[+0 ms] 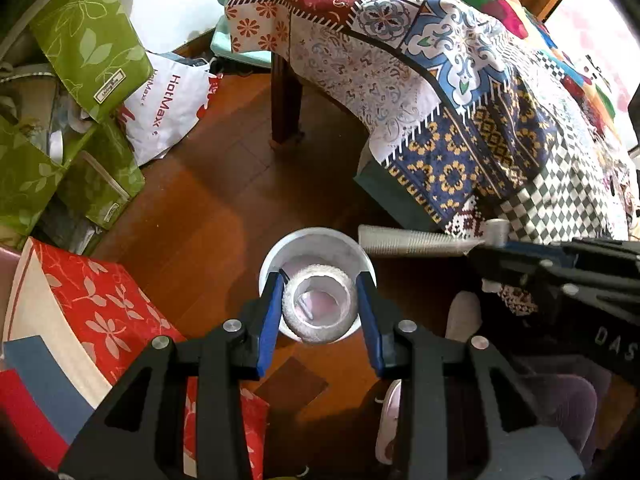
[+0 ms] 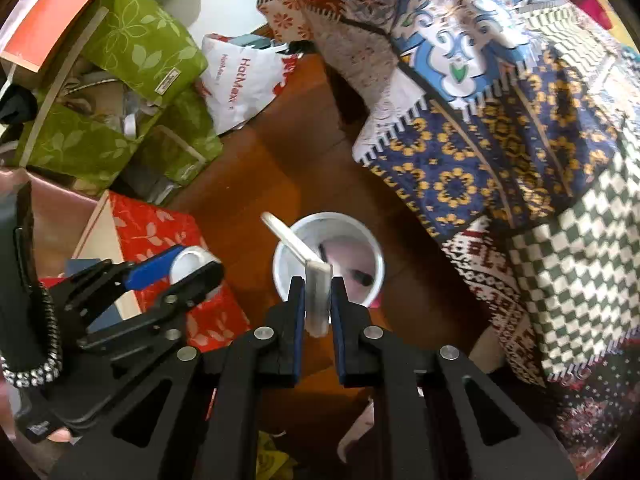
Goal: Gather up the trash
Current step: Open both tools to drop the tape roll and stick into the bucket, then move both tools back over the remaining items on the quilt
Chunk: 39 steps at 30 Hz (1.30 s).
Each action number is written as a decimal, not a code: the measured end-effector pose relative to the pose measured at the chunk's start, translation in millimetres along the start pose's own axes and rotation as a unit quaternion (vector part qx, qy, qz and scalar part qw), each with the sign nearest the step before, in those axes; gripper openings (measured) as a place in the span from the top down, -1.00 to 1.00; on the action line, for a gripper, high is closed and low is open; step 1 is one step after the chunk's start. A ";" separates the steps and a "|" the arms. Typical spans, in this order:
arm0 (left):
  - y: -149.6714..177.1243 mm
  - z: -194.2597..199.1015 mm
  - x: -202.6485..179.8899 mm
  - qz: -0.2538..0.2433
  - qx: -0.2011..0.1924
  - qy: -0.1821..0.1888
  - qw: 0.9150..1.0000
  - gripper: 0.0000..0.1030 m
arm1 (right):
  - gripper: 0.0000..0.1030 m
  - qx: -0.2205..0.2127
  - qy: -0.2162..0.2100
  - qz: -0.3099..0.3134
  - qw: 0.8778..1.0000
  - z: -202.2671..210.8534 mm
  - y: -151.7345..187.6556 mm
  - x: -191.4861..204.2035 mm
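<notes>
Trash is hovering above the white bin for dropping: the left gripper is clamping a tape roll over its mouth, while the right gripper is pinching what looks like a flattened tube, tilted binward.

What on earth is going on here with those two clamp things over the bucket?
A person is tidying up trash with a handheld gripper in each hand. The left gripper is shut on a tape roll, and the right gripper is shut on a flat silvery tube. Both hang above a small white bin on the wooden floor, beside a table with a patchwork cloth.
</notes>
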<state>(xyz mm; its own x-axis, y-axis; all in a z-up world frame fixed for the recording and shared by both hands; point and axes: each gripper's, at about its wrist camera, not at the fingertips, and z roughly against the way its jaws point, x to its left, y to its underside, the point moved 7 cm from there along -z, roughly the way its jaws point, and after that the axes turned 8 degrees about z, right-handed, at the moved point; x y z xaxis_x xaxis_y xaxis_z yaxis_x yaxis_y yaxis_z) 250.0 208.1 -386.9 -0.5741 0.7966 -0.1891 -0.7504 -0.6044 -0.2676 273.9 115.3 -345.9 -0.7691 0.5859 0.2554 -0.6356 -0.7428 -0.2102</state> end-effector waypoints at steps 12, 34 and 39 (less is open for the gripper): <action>-12.9 4.4 -1.8 0.009 -0.003 0.001 1.000 0.17 | 0.32 -0.015 0.010 0.030 0.999 14.3 -3.2 1.7; -22.7 166.1 -49.6 -0.009 -0.172 0.008 0.985 0.17 | 0.32 -0.187 0.073 0.006 0.980 178.0 41.2 -48.7; -30.6 209.5 -98.0 -0.048 -0.226 0.017 0.973 0.17 | 0.32 -0.232 0.102 -0.027 0.967 224.3 55.8 -86.9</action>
<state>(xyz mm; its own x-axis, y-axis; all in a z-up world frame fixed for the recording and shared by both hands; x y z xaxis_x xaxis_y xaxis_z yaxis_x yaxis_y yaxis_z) 260.6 146.0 -162.2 -0.4920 0.8533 -0.1727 -0.5740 -0.4671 -0.6726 320.2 -49.7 -168.2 -0.7008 0.7068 0.0965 -0.6002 -0.5111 -0.6153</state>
